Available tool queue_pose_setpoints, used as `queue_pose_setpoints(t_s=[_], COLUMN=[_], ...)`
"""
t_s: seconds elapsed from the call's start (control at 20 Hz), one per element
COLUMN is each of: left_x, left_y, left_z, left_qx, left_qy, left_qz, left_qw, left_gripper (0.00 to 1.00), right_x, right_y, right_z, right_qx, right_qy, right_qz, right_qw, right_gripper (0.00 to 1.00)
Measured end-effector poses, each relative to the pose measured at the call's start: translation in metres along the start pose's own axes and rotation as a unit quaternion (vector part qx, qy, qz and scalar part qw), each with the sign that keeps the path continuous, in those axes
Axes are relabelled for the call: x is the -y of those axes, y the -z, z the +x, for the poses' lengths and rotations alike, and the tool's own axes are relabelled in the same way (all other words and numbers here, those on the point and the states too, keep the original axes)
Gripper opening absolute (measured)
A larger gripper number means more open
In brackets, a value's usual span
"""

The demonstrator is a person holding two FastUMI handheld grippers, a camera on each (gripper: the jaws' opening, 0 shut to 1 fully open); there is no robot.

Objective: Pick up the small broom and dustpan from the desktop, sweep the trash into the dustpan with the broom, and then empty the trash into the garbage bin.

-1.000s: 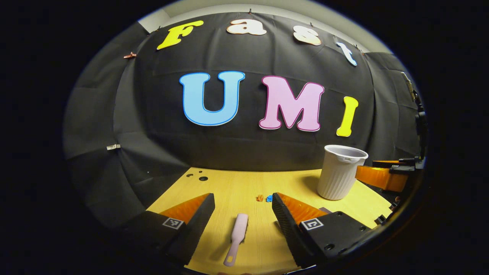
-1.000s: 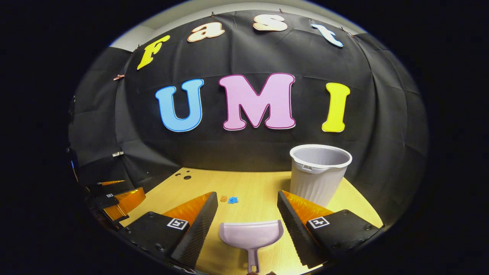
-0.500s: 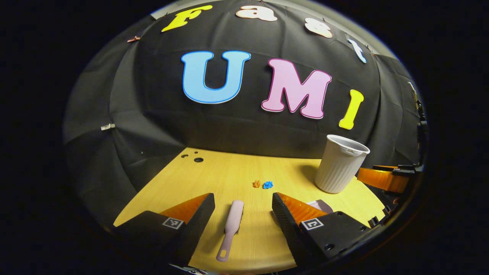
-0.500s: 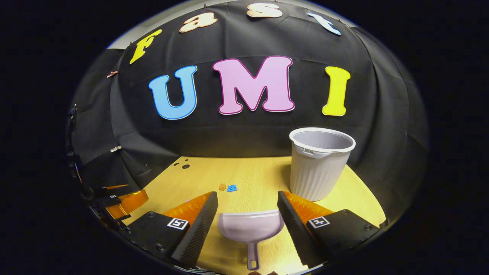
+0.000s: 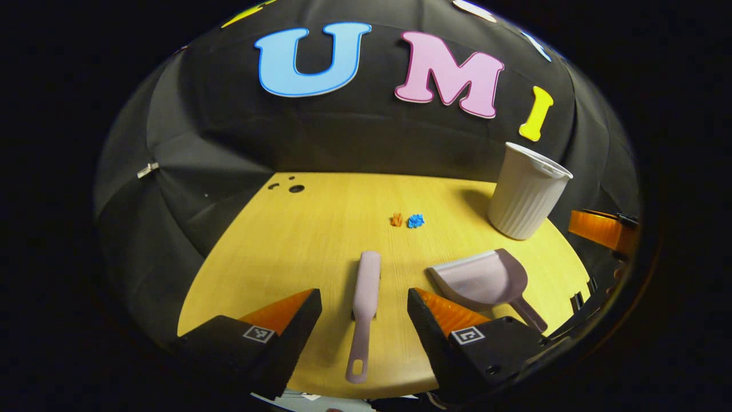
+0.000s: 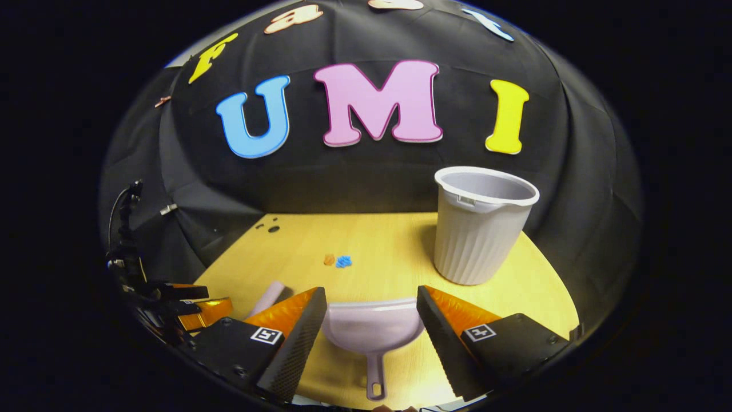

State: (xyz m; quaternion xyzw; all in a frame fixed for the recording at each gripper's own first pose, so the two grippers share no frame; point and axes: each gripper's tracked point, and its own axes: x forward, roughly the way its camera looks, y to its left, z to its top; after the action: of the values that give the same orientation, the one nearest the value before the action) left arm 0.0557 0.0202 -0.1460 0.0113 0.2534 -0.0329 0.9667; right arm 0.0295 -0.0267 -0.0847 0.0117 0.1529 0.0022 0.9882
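Pink broom (image 5: 365,297) and dustpan (image 6: 372,326) flat on counter (image 5: 320,229), ungrasped. Left gripper (image 5: 364,312), right gripper (image 6: 372,320) both wide. Trash (image 5: 407,220) mid-frame unswept; bin (image 6: 477,229) upper right. Nothing done yet.

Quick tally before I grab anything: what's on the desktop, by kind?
broom: 1
dustpan: 1
garbage bin: 1
trash bits: 2, one orange, one blue
Total: 5
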Motion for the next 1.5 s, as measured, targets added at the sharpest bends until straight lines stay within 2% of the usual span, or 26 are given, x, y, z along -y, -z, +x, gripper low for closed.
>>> queue_pose_setpoints(t_s=[0.25, 0.3, 0.35, 0.55, 0.6, 0.85, 0.95, 1.0, 1.05, 1.15, 1.2, 1.25, 1.3, 1.4, 1.5], left_x=[-0.009, -0.012, -0.015, -0.02, -0.021, -0.02, -0.022, -0.022, -0.021, -0.016, -0.014, -0.013, -0.012, -0.011, -0.014], left_y=[0.058, 0.067, 0.073, 0.091, 0.096, 0.103, 0.101, 0.102, 0.1, 0.099, 0.098, 0.097, 0.097, 0.096, 0.094], left_z=[0.047, 0.053, 0.057, 0.067, 0.07, 0.08, 0.087, 0.09, 0.091, 0.096, 0.096, 0.096, 0.097, 0.099, 0.099], left_qx=[-0.121, -0.141, -0.161, -0.214, -0.226, -0.248, -0.247, -0.246, -0.247, -0.242, -0.239, -0.236, -0.232, -0.221, -0.21], left_qy=[0.013, 0.013, 0.012, 0.007, 0.006, 0.004, -0.005, -0.006, -0.006, 0.007, 0.013, 0.013, 0.012, 0.008, -0.001], left_qz=[0.022, 0.021, 0.022, 0.032, 0.034, 0.033, 0.039, 0.044, 0.045, 0.062, 0.071, 0.074, 0.072, 0.064, 0.049], left_qw=[0.992, 0.99, 0.987, 0.976, 0.974, 0.968, 0.968, 0.968, 0.968, 0.968, 0.968, 0.969, 0.97, 0.973, 0.977], left_gripper=[0.96, 0.92, 0.96, 0.94, 0.91, 0.87, 0.81, 0.73, 0.7, 0.63, 0.54, 0.49, 0.35, 0.3, 0.31], right_x=[0.002, 0.003, 0.004, 0.009, 0.012, 0.014, 0.013, 0.013, 0.012, 0.008, 0.005, 0.003, 0.003, 0.002, 0.001], right_y=[0.029, 0.034, 0.038, 0.051, 0.057, 0.076, 0.084, 0.087, 0.091, 0.104, 0.109, 0.112, 0.115, 0.121, 0.13], right_z=[0.007, 0.008, 0.009, 0.017, 0.018, 0.019, 0.017, 0.018, 0.018, 0.017, 0.016, 0.015, 0.015, 0.015, 0.016], right_qx=[-0.053, -0.06, -0.066, -0.09, -0.101, -0.13, -0.139, -0.144, -0.15, -0.175, -0.183, -0.189, -0.193, -0.202, -0.216], right_qy=[-0.012, -0.013, -0.015, -0.021, -0.021, -0.026, -0.029, -0.031, -0.033, -0.043, -0.048, -0.051, -0.051, -0.051, -0.048], right_qz=[-0.016, -0.018, -0.017, 0.003, 0.009, 0.015, 0.015, 0.017, 0.021, 0.034, 0.04, 0.044, 0.044, 0.045, 0.053], right_qw=[0.998, 0.998, 0.998, 0.996, 0.995, 0.991, 0.99, 0.989, 0.988, 0.983, 0.981, 0.98, 0.979, 0.977, 0.974], right_gripper=[0.99, 0.99, 0.99, 0.99, 0.99, 0.99, 0.99, 0.99, 0.99, 0.99, 0.99, 0.99, 0.99, 1.0, 0.99])
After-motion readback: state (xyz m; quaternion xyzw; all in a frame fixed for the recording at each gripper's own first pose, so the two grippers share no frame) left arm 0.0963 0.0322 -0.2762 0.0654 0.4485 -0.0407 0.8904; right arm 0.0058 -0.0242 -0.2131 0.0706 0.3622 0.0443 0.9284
